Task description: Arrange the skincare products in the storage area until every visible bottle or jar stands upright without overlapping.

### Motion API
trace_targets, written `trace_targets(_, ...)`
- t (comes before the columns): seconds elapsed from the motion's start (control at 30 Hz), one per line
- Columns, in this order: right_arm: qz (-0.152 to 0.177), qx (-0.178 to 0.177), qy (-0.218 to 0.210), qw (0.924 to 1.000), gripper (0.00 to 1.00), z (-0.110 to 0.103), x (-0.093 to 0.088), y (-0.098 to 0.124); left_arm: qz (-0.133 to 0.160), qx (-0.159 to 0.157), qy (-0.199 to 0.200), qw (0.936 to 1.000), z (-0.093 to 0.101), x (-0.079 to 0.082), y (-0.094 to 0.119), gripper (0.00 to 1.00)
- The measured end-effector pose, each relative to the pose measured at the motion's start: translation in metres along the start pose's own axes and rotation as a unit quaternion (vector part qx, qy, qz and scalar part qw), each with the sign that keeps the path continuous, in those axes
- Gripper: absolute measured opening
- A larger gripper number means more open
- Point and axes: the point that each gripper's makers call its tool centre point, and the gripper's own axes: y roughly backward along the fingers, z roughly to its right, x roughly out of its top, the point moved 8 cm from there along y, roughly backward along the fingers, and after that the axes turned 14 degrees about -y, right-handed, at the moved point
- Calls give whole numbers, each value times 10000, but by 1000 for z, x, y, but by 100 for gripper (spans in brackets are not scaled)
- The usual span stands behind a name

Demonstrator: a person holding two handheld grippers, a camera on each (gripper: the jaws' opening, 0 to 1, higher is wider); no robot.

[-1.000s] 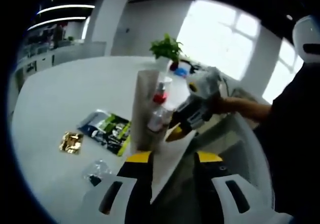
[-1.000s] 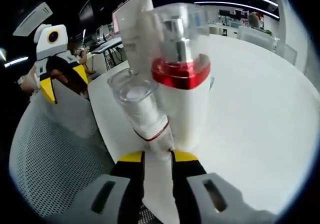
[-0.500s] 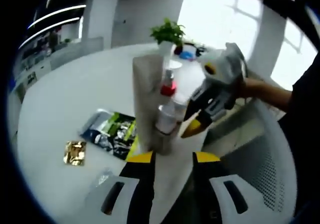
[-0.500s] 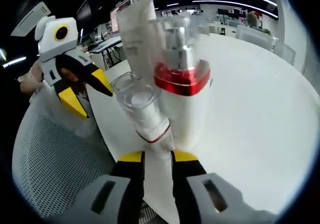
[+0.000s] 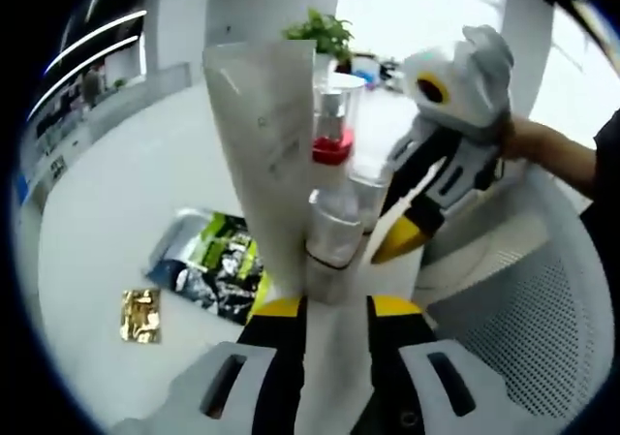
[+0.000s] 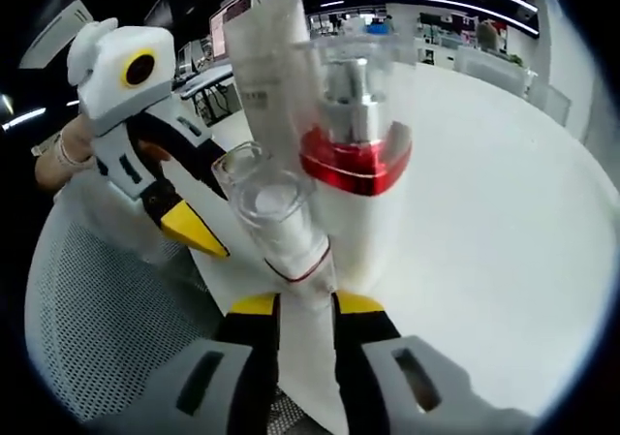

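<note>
At the centre of the right gripper view, our right gripper (image 6: 305,311) has its jaws clenched on the small clear-capped bottle (image 6: 276,224), touching the red-collared pump bottle (image 6: 356,178) and tall tube (image 6: 262,57). The left gripper (image 6: 194,230) closes in beside them; whether its jaws are released we cannot tell. A nudge could topple the cluster off the counter (image 6: 504,212) edge at lower left; open counter lies right.

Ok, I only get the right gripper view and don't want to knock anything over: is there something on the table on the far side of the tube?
Observer: Yes, a green and black foil pouch lies flat on the table beside the tube.
Operator: Anything else there?
Observer: A small gold packet lies apart from the pouch, nearer the left gripper.
Operator: And further back?
Observer: A potted plant stands behind the pump bottle.
</note>
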Motion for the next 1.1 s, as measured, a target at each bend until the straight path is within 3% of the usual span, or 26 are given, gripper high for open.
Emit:
trace_targets(0.23,40,-34,-50,10000,20,-1,0,-2,-145,33,92,9998,-2,-5,-10,16)
trace_targets(0.57,94,-61,-143,9998,19,1,0,-3,-9,82,472,9989,-2,-7,-15,8)
trace_targets(1.1,88,-145,-129,9998,16,3,-1,-3,-16,110,531,9985,-2,-6,-16,6)
